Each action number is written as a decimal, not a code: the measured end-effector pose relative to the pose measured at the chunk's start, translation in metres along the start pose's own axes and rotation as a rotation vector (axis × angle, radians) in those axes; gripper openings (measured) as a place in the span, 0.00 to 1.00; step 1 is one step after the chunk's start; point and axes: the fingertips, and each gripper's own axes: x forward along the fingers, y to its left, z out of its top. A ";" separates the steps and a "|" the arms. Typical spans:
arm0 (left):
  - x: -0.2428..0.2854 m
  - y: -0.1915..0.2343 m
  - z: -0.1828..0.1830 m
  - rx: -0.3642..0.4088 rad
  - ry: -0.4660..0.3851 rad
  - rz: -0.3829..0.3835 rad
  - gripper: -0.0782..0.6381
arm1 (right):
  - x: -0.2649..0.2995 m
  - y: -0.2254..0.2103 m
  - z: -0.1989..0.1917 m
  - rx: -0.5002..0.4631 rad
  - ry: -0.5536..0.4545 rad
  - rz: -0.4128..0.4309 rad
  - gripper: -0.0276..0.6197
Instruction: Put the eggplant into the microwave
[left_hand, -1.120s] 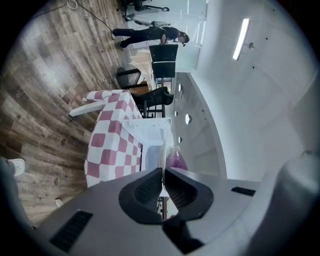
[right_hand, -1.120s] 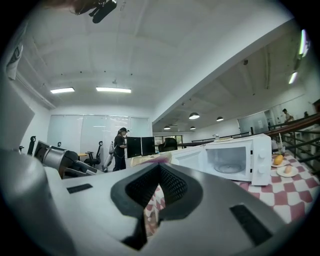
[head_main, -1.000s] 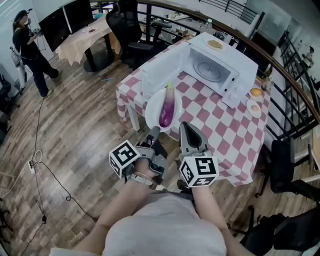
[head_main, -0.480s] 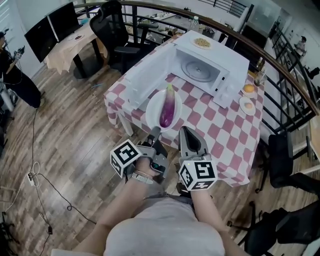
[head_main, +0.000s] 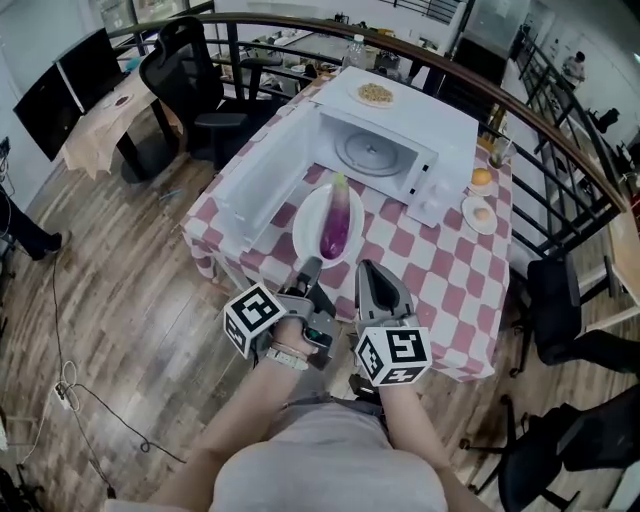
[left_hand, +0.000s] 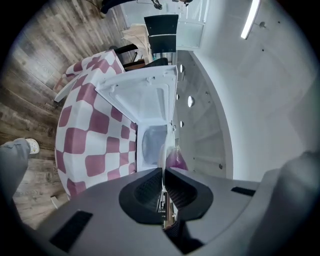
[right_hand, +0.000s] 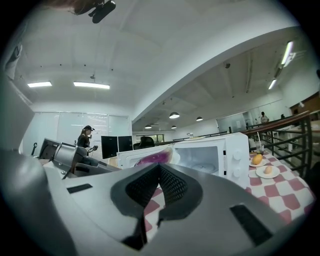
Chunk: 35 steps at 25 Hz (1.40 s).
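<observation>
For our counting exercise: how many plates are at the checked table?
4: one plate with the eggplant, gripped by the left tongs; one plate atop the microwave; two plates on the table right of it. More may be hidden.

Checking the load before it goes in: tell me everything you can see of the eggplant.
The eggplant is long and slim, glossy purple paling toward its greenish stem end, apparently whole. It lies lengthwise on a white plate, stem end pointing toward the open microwave. Only the plate touches it; the left tool grips the plate's near rim.
</observation>
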 end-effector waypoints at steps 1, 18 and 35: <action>0.008 0.000 0.000 -0.002 0.008 -0.002 0.13 | 0.004 -0.005 0.000 -0.001 0.000 -0.010 0.08; 0.134 0.013 0.021 0.007 0.145 -0.002 0.13 | 0.088 -0.073 -0.007 -0.008 0.038 -0.153 0.08; 0.209 0.047 0.040 0.050 0.178 0.016 0.13 | 0.136 -0.115 -0.035 0.013 0.064 -0.250 0.08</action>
